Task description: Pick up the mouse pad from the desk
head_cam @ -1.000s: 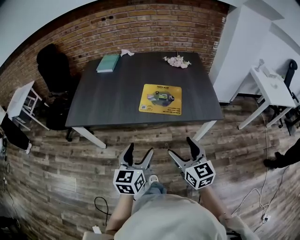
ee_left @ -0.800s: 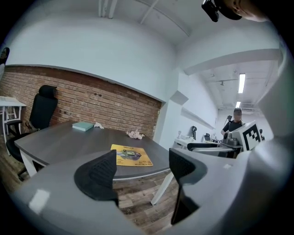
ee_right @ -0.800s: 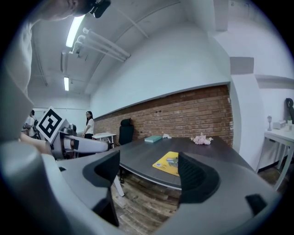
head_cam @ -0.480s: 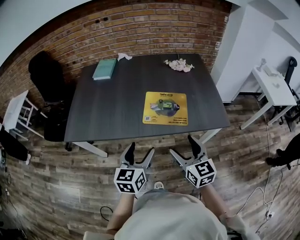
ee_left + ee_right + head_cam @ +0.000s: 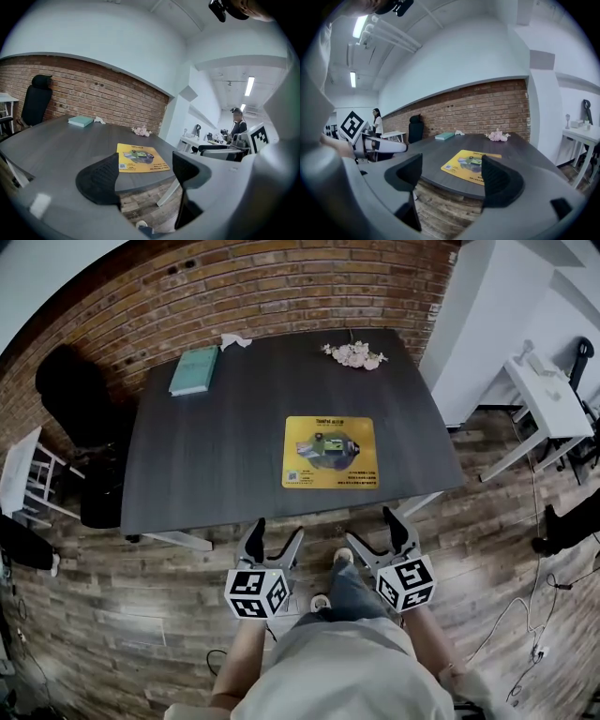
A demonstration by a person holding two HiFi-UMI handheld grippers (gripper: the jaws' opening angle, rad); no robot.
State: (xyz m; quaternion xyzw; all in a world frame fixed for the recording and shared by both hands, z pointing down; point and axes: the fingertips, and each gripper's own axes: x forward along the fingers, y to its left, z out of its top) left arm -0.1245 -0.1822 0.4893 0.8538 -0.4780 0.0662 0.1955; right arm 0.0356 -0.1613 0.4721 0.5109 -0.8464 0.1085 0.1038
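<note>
A yellow mouse pad [image 5: 330, 452] with a printed picture lies flat on the dark desk [image 5: 206, 456], right of its middle and near the front edge. It also shows in the left gripper view as the mouse pad [image 5: 140, 158] and in the right gripper view as the mouse pad [image 5: 471, 167]. My left gripper [image 5: 276, 540] and right gripper [image 5: 373, 528] hover over the wooden floor just short of the desk's front edge. Both stand open with nothing between the jaws. They point toward the desk, apart from the pad.
A teal book [image 5: 194, 369] and a crumpled tissue [image 5: 234, 340] lie at the desk's far left, pink flowers [image 5: 354, 355] at the far right. A black chair [image 5: 80, 399] stands left of the desk, a white table [image 5: 548, 399] to the right. A brick wall runs behind.
Both grippers have come forward toward the desk's front edge, and the desk with the mouse pad now appears closer. The jaws have kept the same opening.
</note>
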